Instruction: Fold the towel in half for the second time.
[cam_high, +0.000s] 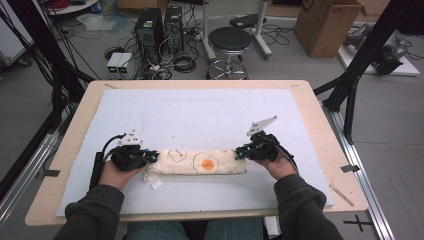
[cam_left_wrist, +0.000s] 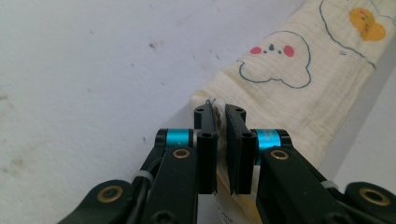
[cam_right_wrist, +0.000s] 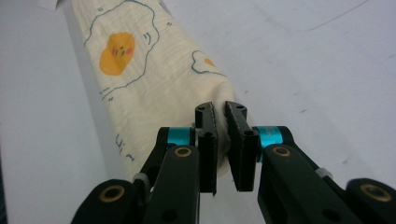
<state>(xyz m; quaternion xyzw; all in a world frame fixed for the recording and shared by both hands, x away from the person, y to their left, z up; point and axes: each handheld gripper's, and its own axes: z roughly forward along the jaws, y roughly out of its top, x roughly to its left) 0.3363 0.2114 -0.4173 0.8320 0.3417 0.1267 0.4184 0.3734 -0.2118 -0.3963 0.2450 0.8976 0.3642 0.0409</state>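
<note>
- Cloth (cam_high: 202, 162), cream with fried-egg drawings, lies folded into a long narrow strip across the near middle of the white mat (cam_high: 200, 115), stretched between the two grippers.
- White mat covers most of the wooden table (cam_high: 320, 115); its near edge is partly hidden behind the person's dark sleeves in the high view.
- Left gripper (cam_left_wrist: 219, 122) has its jaws closed on the left end of the cloth; the left gripper view shows a thin fold of fabric pinched between the pads, and the fabric beneath the jaws is hidden by them.
- Right gripper (cam_right_wrist: 220, 119) has its jaws closed on the right end of the cloth, a rounded fold caught between the pads; the cloth's far end is cut off at the top of the right gripper view.
- Small white tag (cam_high: 153, 181) hangs from the cloth's left end; any print on it is too small to read.
</note>
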